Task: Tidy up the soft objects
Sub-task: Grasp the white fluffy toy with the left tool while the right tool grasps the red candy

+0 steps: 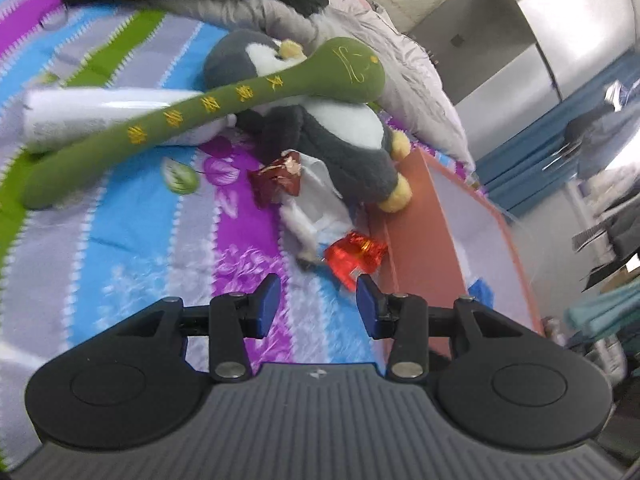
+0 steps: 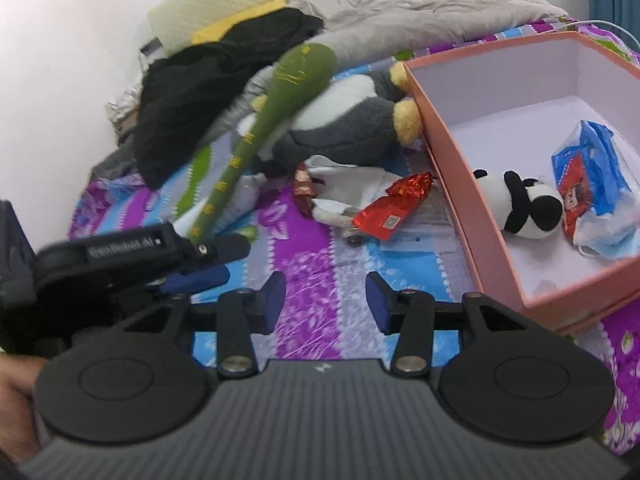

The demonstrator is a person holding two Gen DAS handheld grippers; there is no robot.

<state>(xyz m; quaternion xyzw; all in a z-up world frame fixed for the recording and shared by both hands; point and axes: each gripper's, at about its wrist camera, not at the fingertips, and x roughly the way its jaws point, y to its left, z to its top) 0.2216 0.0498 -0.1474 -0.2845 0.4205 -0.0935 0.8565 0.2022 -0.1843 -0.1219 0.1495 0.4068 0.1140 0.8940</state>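
The left gripper (image 1: 317,304) hovers over the striped purple, blue and grey bedspread (image 1: 132,240) with its blue-padded jaws apart and nothing between them. Just beyond its right pad lies a shiny red foil packet (image 1: 357,256), touching the near wall of the salmon-pink cardboard box (image 1: 416,216). Farther off, a grey-and-white plush penguin (image 1: 320,136) lies on its back with its yellow feet against the box, and a long green plush snake with yellow embroidery (image 1: 224,100) drapes across it.

The right gripper (image 2: 326,300) also stands half open and empty above the bedspread. To its right, inside the box, sit a small black-and-white plush panda (image 2: 524,210) and a blue-and-red plastic pouch (image 2: 592,176). A black garment (image 2: 208,92) lies heaped at the far left.
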